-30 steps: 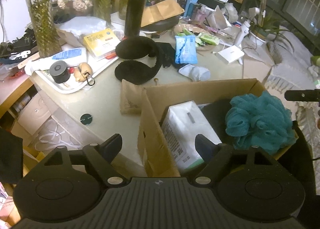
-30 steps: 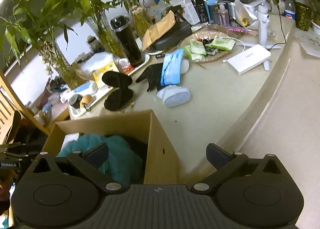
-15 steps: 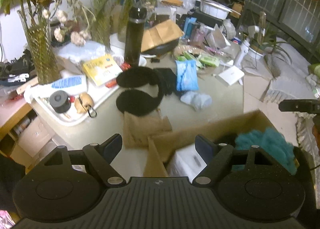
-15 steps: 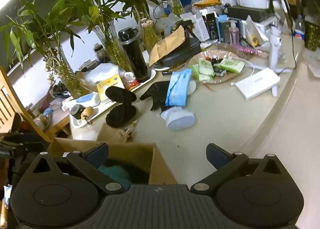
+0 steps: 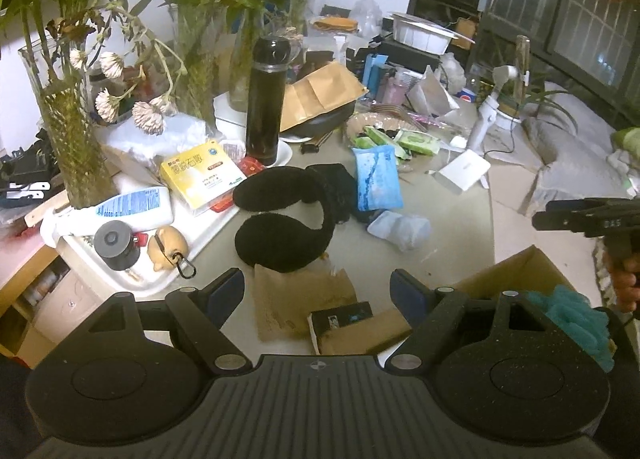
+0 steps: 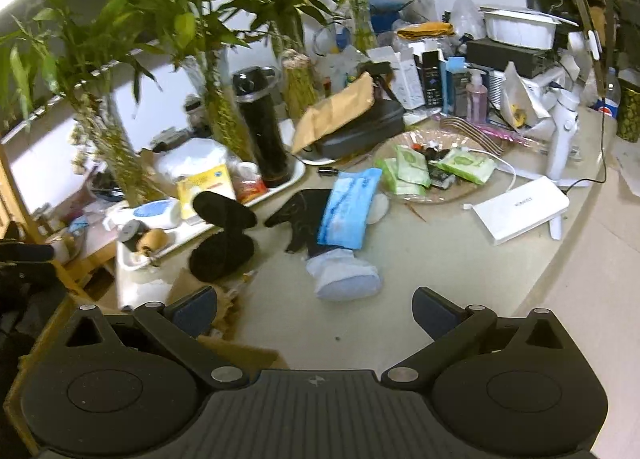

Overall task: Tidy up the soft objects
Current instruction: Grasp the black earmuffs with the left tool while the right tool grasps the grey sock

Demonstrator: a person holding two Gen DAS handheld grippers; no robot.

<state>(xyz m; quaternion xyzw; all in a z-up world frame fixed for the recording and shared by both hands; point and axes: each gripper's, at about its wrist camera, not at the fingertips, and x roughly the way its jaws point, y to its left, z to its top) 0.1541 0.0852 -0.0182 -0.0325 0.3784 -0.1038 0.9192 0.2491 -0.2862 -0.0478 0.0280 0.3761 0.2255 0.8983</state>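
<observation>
The soft things lie in a loose cluster at the middle of both views. A pair of black fluffy earmuffs (image 5: 280,219) sits on the table (image 5: 448,235) just left of centre in the left wrist view, one pad resting above the other. To its right a black glove (image 5: 340,191) lies flat, partly covered by a blue tissue pack (image 5: 378,179), and below that pack a pale blue sock (image 5: 400,227) lies crumpled, apart from the earmuffs. In the right wrist view the same sock (image 6: 346,279) is at centre, just above the gap of the claw.

At the lower right of the left wrist view a cardboard box (image 5: 516,271) stands open, and a teal bath pouf (image 5: 576,319) sits inside it, half hidden behind the claw's body. A brown flap of the box (image 5: 296,303) lies spread on the table below the earmuffs.

The left claw (image 5: 318,293) is released, its blue-padded jaws wide with nothing between them, above the flap. The right claw (image 6: 314,311) is likewise released and empty, over bare table below the sock.

Farther out, a white tray (image 5: 132,271) at left carries a yellow box (image 5: 200,175) and a lotion bottle (image 5: 132,207); a black flask (image 5: 266,99) stands upright behind, among glass vases (image 5: 76,147) of bamboo.
</observation>
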